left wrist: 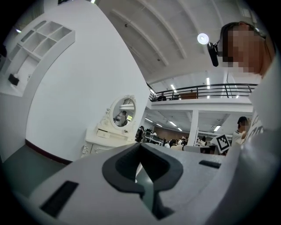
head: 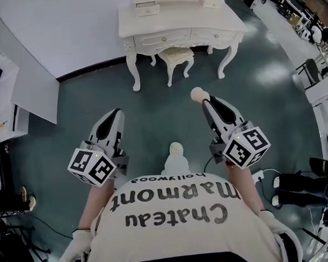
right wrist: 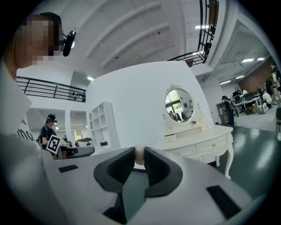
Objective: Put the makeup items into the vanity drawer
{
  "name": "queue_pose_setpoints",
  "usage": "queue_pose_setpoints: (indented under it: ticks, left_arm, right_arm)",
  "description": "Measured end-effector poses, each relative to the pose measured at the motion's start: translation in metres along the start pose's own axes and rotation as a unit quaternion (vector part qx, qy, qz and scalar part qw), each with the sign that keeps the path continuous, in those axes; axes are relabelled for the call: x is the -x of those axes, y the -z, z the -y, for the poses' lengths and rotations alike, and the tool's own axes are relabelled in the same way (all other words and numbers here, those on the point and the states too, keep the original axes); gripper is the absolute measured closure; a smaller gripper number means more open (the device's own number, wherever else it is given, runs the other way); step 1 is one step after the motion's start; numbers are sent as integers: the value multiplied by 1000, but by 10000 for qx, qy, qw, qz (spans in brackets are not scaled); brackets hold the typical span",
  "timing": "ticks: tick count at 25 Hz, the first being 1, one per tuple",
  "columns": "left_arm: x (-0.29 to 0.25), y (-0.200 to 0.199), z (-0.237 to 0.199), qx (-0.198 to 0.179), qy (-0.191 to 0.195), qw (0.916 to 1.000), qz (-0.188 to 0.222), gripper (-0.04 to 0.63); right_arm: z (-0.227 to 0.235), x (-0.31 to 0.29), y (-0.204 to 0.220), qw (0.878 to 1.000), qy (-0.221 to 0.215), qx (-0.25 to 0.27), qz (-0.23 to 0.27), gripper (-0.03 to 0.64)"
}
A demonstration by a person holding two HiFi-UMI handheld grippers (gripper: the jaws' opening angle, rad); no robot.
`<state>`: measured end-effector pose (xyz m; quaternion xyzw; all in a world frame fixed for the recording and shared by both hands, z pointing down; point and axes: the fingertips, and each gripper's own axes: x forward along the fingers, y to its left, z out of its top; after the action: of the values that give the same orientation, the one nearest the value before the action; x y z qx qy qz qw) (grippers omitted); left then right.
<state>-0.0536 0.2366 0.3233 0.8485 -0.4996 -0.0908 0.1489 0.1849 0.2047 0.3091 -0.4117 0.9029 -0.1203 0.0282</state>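
The white vanity (head: 180, 28) stands ahead across the green floor, and its front drawers (head: 162, 41) are closed. In the right gripper view the vanity (right wrist: 197, 138) shows to the right with its oval mirror (right wrist: 179, 104). My right gripper (head: 202, 100) points level toward it, shut on a round beige makeup sponge (head: 197, 93). That sponge (right wrist: 139, 154) sits pinched between the dark pads (right wrist: 120, 169). My left gripper (head: 115, 113) is held level alongside, its jaws together with nothing between them. In the left gripper view the vanity (left wrist: 109, 137) lies ahead, beyond that gripper (left wrist: 140, 151).
A cushioned white stool (head: 176, 56) is tucked under the vanity. A white partition wall (head: 40, 68) runs along the left, with white shelving (head: 1, 117) beyond it. Cables and dark equipment (head: 290, 181) lie on the floor at the right. Desks and people fill the far hall (left wrist: 175, 143).
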Motion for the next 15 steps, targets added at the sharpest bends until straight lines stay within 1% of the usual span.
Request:
queue_pose_setpoints:
  ticks: [3,7,11,15]
  left_arm:
    - [-28,-3,-12,112,-39,9999,36,588]
    - [-70,-16,-23,36,-61,9999,85,588]
    - [-114,-31,-41,28,-192,9995,246,588]
    - [-150,-40,-51,49,-259,9990,370,588]
  right_arm:
    - [23,-25,-1,9999,-81,-30,-63,532]
    - [63,-61,-18,9998,-125,-128,-16,532]
    - [100,-97,-38,9998,-214,-62,18,532]
    - [128,-126,-53,9994,-346,5,23,532]
